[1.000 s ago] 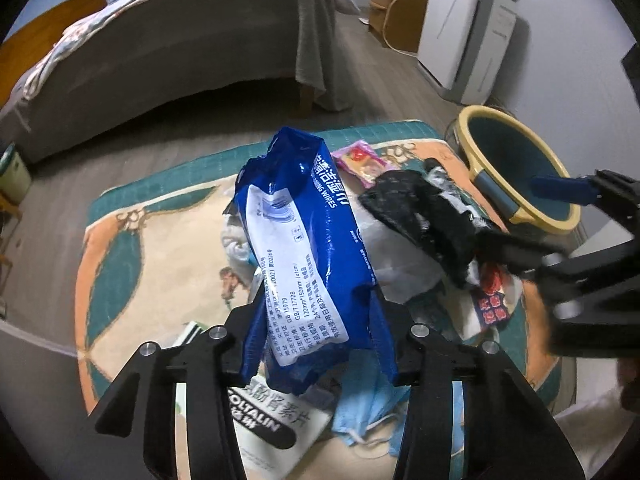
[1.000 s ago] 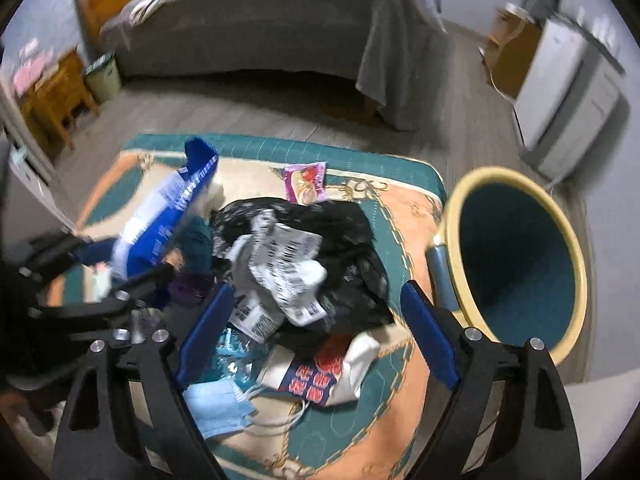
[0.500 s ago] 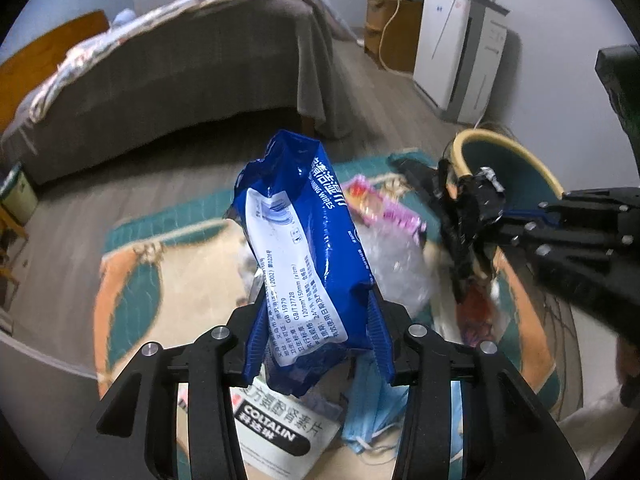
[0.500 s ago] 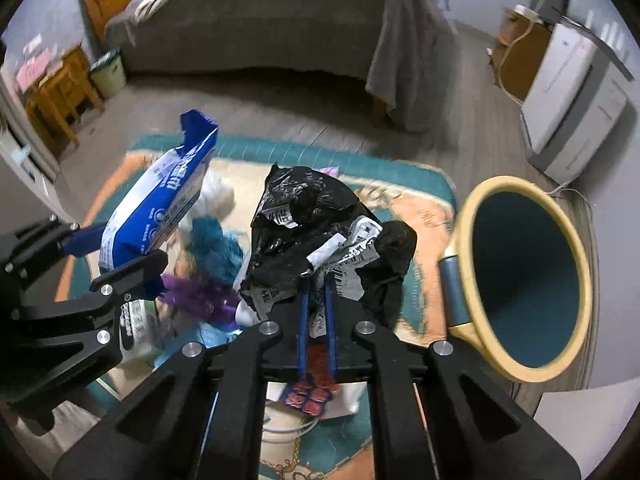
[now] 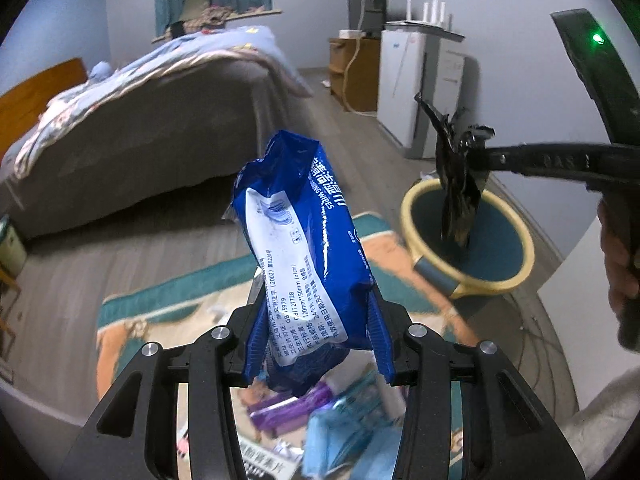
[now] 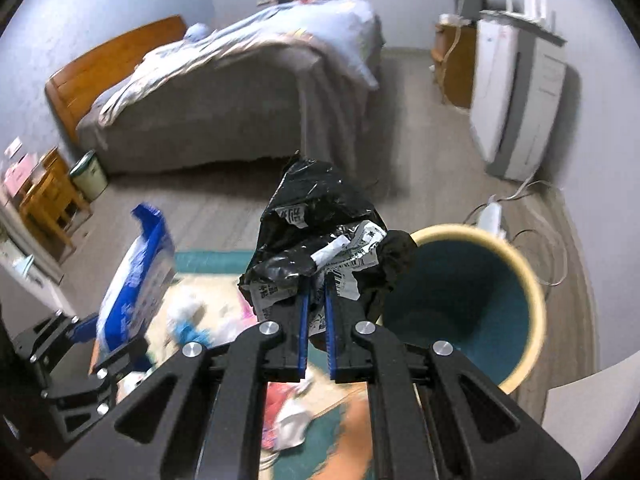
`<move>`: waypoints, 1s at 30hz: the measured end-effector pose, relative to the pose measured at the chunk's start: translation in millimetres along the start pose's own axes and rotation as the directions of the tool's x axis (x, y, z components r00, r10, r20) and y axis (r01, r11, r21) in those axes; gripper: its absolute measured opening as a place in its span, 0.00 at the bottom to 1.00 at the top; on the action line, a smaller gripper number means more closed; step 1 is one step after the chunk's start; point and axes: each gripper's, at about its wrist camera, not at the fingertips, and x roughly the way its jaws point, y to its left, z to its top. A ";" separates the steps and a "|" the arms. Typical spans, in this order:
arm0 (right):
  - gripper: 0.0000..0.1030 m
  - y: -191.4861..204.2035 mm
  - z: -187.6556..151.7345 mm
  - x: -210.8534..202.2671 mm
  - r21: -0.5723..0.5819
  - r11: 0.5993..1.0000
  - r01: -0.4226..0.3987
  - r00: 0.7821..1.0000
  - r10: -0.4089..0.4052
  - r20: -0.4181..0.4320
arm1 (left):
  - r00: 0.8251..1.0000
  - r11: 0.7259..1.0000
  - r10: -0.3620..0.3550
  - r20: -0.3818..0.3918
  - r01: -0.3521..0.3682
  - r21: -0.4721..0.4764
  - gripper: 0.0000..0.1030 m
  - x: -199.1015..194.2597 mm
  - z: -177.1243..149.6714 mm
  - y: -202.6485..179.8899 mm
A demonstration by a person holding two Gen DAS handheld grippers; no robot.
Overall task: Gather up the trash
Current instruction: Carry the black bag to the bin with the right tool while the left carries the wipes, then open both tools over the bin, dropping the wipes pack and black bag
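My left gripper (image 5: 316, 340) is shut on a blue wet-wipes pack (image 5: 304, 248) and holds it upright above the rug. The pack also shows in the right wrist view (image 6: 138, 280). My right gripper (image 6: 316, 340) is shut on a crumpled black plastic bag with white labels (image 6: 320, 232). In the left wrist view the black bag (image 5: 458, 184) hangs over the open yellow-rimmed teal bin (image 5: 468, 236). The bin (image 6: 460, 304) stands just right of the bag in the right wrist view.
More trash lies on the orange and teal rug (image 5: 168, 320): a purple wrapper (image 5: 280, 408), a blue face mask (image 5: 348, 440), white tissues (image 6: 188, 312). A grey bed (image 5: 132, 120) stands behind. A white appliance (image 5: 420, 92) is by the right wall.
My right gripper closed on the black bag, lifted it off the rug and carried it right, over the bin. My left gripper rose with the wipes pack.
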 end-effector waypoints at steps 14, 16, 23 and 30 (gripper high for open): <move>0.06 -130.0 -6.2 27.3 0.191 0.968 0.160 0.986 -0.147 -0.080 | 0.981 0.973 -0.190 -0.037 0.193 0.124 0.44 84.3 45.6 -91.6; 0.06 -143.7 -9.7 32.5 0.208 0.962 0.179 0.982 -0.161 -0.097 | 0.961 0.958 -0.270 -0.059 0.274 0.088 0.45 100.0 50.3 -103.2; 0.07 -177.4 -31.9 44.6 0.279 0.933 0.229 0.968 -0.188 -0.166 | 0.930 0.923 -0.353 -0.101 0.364 0.127 0.46 137.1 56.7 -144.0; 0.09 -181.1 -35.4 40.9 0.288 0.923 0.255 0.963 -0.213 -0.167 | 0.943 0.930 -0.314 -0.108 0.328 0.166 0.66 149.8 60.7 -156.7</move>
